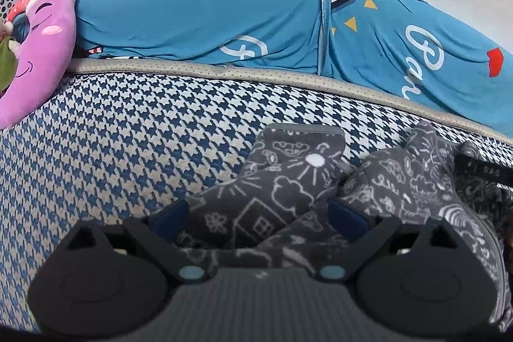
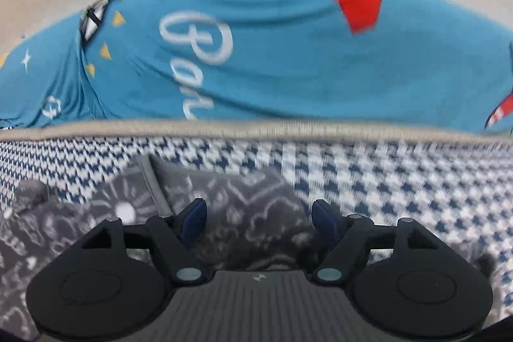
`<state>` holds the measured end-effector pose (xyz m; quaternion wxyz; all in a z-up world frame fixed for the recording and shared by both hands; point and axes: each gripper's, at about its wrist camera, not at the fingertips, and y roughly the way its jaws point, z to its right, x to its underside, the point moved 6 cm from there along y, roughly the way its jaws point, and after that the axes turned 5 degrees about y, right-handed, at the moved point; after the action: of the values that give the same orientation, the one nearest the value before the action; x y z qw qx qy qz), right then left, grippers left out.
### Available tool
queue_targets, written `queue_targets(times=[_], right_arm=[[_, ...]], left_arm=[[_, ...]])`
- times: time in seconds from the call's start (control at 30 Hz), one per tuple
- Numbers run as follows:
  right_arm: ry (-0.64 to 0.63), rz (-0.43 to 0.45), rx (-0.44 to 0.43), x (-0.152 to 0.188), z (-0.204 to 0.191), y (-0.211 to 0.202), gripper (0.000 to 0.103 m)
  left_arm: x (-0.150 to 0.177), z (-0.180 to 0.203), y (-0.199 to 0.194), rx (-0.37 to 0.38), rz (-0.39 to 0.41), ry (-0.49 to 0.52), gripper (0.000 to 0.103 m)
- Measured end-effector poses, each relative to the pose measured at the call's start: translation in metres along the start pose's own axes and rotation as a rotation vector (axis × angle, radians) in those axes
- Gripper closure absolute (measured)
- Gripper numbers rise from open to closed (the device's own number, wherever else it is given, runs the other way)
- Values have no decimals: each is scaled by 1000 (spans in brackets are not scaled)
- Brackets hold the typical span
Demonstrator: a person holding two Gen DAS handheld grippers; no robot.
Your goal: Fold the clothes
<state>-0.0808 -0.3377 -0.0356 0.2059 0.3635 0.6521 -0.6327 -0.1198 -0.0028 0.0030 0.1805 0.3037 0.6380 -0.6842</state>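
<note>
While both grippers stand open, left gripper (image 1: 258, 213) and right gripper (image 2: 258, 218) straddle grey doodle-print garment (image 1: 282, 181), ungripped; judged pre-grasp; next: close on cloth edges.

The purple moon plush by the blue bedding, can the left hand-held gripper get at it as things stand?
Probably yes. The purple moon plush lies far to the left across bare houndstooth mattress, with nothing between. The left hand-held gripper stands open, though grey doodle-print garment lies between its fingers, so it would have to leave that first.
</note>
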Motion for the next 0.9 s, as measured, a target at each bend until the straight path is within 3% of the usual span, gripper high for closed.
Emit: queue_targets(times=[0.13,0.2,0.27,0.33,0.43,0.5,0.57,0.6,0.67,0.73,0.8,0.83,0.9], right_arm=[[3,9,-58,1,-2,3,25],[-2,22,-65,1,-5,1,38],[33,23,-102,-2,-2,-2,58],[97,18,-162,-5,3,-7,68],[96,18,-171,-7,3,-11,71],[72,16,-145,-5,0,-9,71],[42,17,-110,-4,-4,-6,63],[27,17,-92,-3,-5,-5,59],[-11,7,-24,-2,-8,-1,36],[-25,11,-3,1,-10,3,33],[-32,16,-1,2,-12,4,39],[-33,17,-11,0,-14,3,55],[-40,23,-22,-3,-18,1,69]], left_arm=[[0,2,2,1,-5,1,6],[1,3,4,2,-9,4,6],[1,4,5,0,-9,6,6],[1,4,6,-1,-8,7,6],[2,5,7,-1,-8,11,6],[2,5,6,-1,-8,14,6],[2,5,5,2,-7,15,6],[2,5,5,2,-7,14,6],[1,4,6,3,-8,11,6],[1,4,6,4,-10,11,6],[1,5,6,6,-11,13,6],[1,5,6,6,-12,16,6],[3,6,7,3,-14,20,6]])
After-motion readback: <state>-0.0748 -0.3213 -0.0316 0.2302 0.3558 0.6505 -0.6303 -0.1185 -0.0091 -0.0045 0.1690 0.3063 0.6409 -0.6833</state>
